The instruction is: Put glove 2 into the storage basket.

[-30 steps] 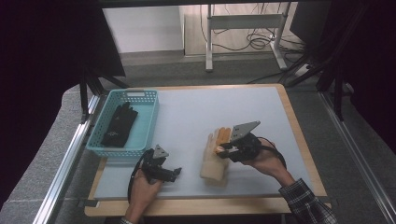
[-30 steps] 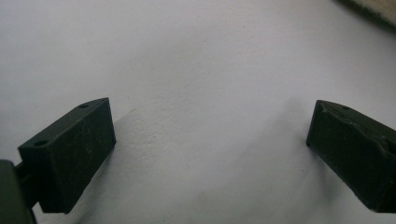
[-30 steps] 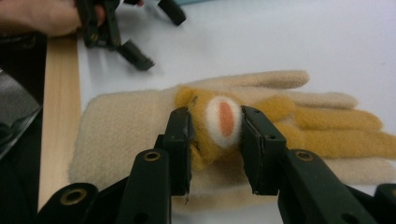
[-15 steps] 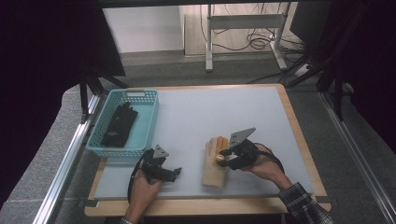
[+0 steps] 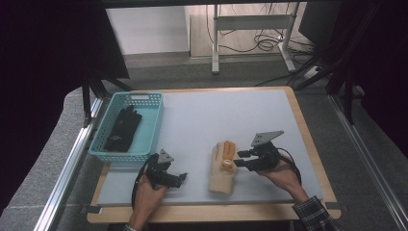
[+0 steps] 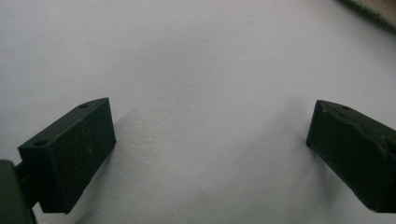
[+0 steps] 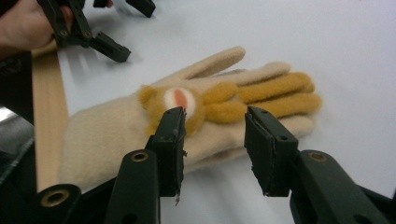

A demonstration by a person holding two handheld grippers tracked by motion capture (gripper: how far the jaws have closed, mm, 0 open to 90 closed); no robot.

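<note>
The white table (image 5: 192, 125) carries a teal basket (image 5: 149, 126) at its left edge with a black glove (image 5: 122, 127) lying flat inside, and nearer the person a cream glove (image 5: 222, 166) with orange fingers lies flat on the bare surface, well apart from the basket. The right gripper (image 7: 212, 133) hangs just above that glove's near edge, by the small fuzzy animal patch; its jaws have just been closing and stand partly open, straddling the edge of the fabric with no pad pressing on it yet, so it holds nothing. The left gripper (image 6: 205, 140) rests low over bare table to the left of the cream glove, jaws wide apart and empty. The likely trouble is a shallow bite: closing on the thin edge alone could pinch only the top layer or the patch, and the limp glove may then slip free or drag along the table rather than lift.
</note>
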